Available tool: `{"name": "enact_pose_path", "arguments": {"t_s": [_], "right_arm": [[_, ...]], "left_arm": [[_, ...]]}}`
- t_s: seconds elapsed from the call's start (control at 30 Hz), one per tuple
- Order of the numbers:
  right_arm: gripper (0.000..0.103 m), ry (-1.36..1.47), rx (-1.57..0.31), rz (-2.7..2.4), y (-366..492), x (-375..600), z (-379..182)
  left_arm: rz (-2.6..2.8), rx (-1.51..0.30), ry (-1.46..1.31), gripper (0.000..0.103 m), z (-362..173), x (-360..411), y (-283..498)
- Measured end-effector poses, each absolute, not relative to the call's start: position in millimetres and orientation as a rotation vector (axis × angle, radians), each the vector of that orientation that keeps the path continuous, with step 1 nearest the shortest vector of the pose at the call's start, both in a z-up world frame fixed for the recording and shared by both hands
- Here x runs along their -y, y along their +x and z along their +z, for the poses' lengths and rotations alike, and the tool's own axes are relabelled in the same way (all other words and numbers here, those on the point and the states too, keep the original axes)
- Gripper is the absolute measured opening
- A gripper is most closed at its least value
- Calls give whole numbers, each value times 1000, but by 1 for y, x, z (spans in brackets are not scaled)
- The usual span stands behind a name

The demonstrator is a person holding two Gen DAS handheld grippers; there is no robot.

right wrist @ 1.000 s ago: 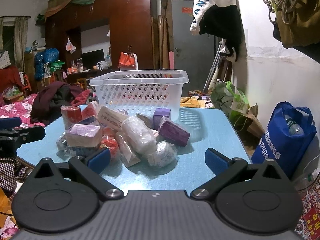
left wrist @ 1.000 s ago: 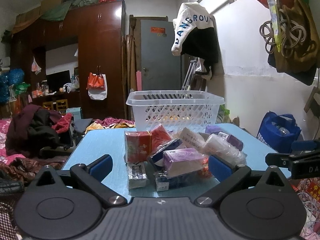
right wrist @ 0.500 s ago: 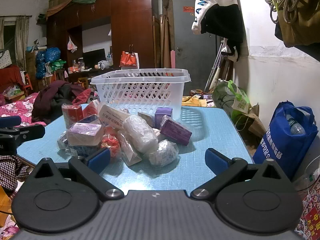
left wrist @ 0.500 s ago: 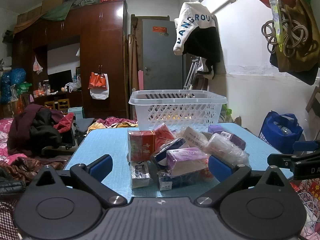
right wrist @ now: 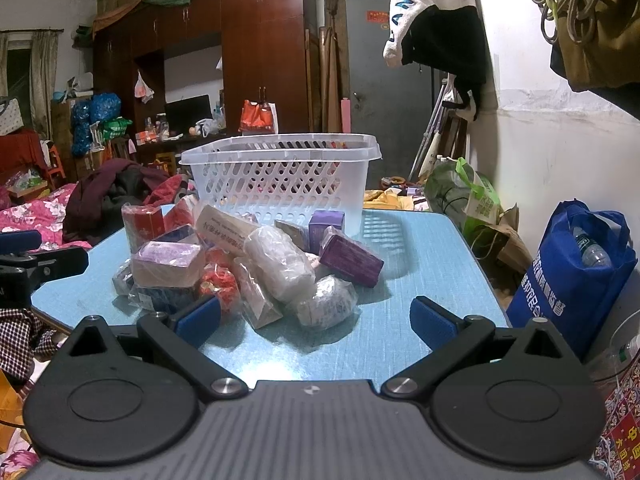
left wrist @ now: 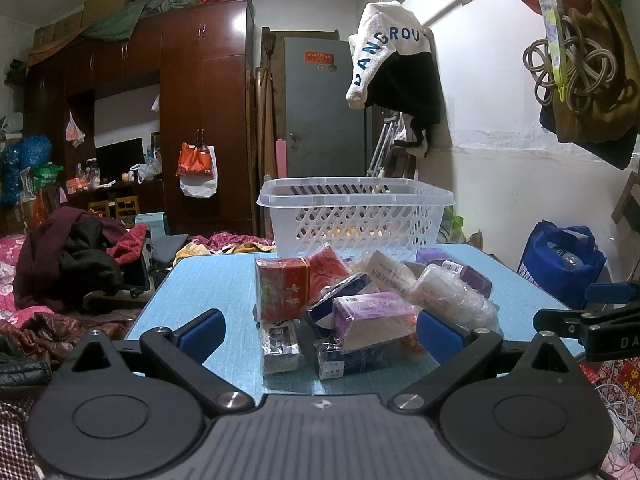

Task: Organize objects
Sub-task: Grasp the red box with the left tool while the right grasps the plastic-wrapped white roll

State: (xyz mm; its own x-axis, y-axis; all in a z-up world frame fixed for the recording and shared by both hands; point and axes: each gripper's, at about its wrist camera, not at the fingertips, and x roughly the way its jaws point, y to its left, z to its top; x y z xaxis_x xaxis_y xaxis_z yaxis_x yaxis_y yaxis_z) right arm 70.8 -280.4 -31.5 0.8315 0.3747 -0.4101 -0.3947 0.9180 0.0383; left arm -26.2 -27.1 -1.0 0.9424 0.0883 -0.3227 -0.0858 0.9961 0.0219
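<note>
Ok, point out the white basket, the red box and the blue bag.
white basket (left wrist: 352, 224), left wrist view, front lattice wall.
red box (left wrist: 282, 290), left wrist view, front face.
blue bag (right wrist: 568, 276), right wrist view, front panel.

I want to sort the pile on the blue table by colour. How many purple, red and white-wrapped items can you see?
purple boxes: 3
red packages: 3
white wrapped bundles: 2
Total: 8 counted; the other items are too hidden to sort.

The hanging white garment (left wrist: 384, 40) reads "DANGROU" in blue letters.
</note>
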Motion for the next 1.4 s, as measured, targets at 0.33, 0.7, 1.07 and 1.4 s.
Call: {"name": "enact_pose_path", "arguments": {"t_s": [0.33,0.7,1.07,1.4], "right_arm": [[103,34,-349,495,79,294,-48],[95,64,-303,586,113,287,-56],[76,-52,-371,657,148,270,-60],[52,-108,-440,731,158,261,-66]], "left_arm": [[93,-331,-8,103,-11,16,-15],[63,-296,-38,100,-8,-20,34],[22,-366,-48,90,-19,-29,82],[-5,-386,-92,58,-31,-40,96]]}}
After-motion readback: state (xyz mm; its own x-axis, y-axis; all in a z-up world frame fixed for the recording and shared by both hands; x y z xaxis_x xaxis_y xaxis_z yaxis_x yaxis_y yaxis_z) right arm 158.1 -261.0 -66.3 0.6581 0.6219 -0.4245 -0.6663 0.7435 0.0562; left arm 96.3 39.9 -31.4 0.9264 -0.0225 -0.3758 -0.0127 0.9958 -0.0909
